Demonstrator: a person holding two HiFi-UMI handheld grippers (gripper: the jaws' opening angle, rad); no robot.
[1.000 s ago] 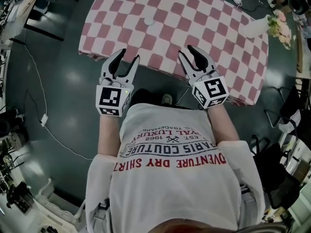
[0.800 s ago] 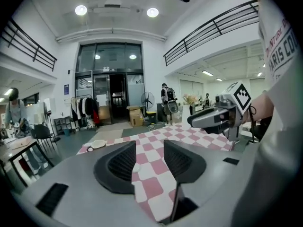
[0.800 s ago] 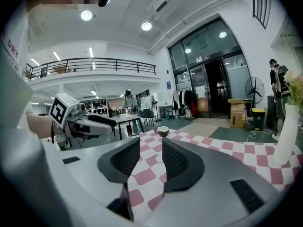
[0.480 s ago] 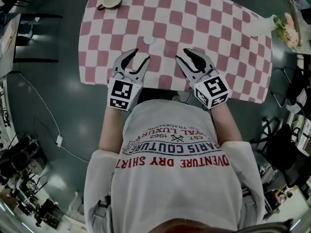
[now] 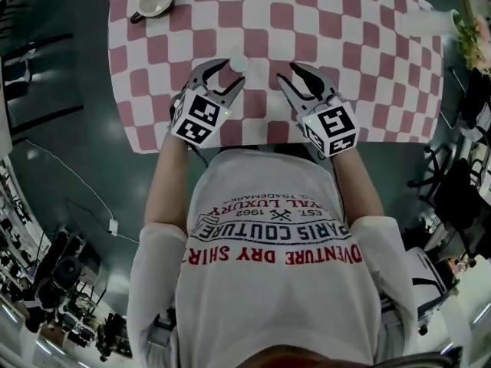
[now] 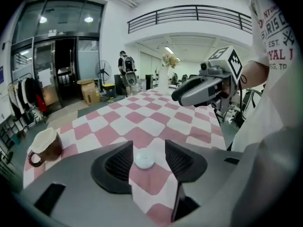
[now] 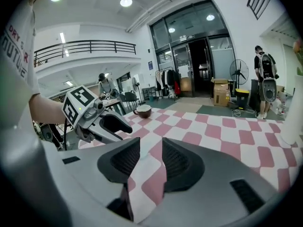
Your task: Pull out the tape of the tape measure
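Left tool (image 5: pixel 229 73) advanced, opening — tape measure (image 6: pixel 144 159) between jaws, details indistinct.

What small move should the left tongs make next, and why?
Probably ease the left tongs forward and down around the small white round tape measure. Their jaws are opening, and it lies on the pink-and-white checked tablecloth, framed in their gap, touched by neither pad. The right tongs stand open, empty.
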